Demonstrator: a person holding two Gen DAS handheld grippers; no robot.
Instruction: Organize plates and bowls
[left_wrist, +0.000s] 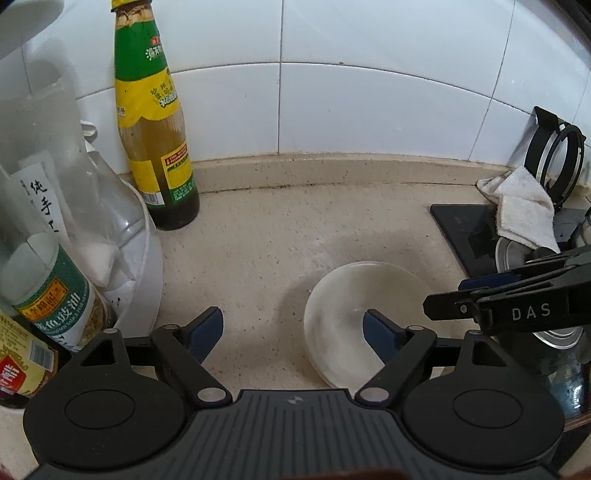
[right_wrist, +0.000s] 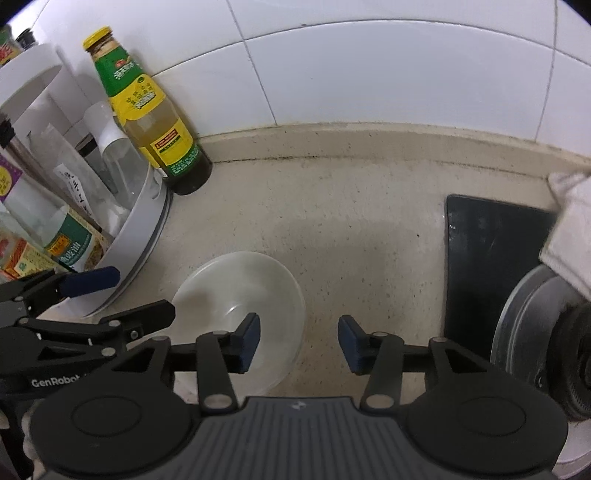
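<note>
Looking along the left gripper (left_wrist: 293, 330) from the left wrist view: fingers (left_wrist: 207, 328) spread wide, nothing between them. Shallow white bowl (left_wrist: 354, 295) sitting upright on the speckled surface (left_wrist: 258, 236), the right-hand finger pad overlapping its near rim in the picture, contact not certain. Right gripper (left_wrist: 461, 295) reaching in from the right edge at the bowl's far side, its fingers seen side-on, so open or closed cannot be told from here. Tall sauce bottle (left_wrist: 155, 122) against the tiled wall, a white rack (left_wrist: 140, 258) of condiment bottles at left, a white cloth (left_wrist: 524, 206) draped near the black hob (left_wrist: 465, 229) at right.

Looking along the right gripper (right_wrist: 299, 341) from the right wrist view: fingers (right_wrist: 249, 341) parted, holding nothing, the left-hand pad over the bowl (right_wrist: 236, 288) interior, the other over bare surface (right_wrist: 369, 221) beside the rim. Left gripper (right_wrist: 110, 295) coming in from the left, close to the bowl's edge. Hob (right_wrist: 491, 277) and a metal burner ring (right_wrist: 524, 325) at right, well apart from the bowl.

Judged as the approach step: both tools converging on the single bowl, no grasp made yet. Next move likely calling for one gripper to straddle the rim, one pad inside and one outside, then close firmly; thin smooth rim, so a slip or a tilt on lifting seems the main risk.
</note>
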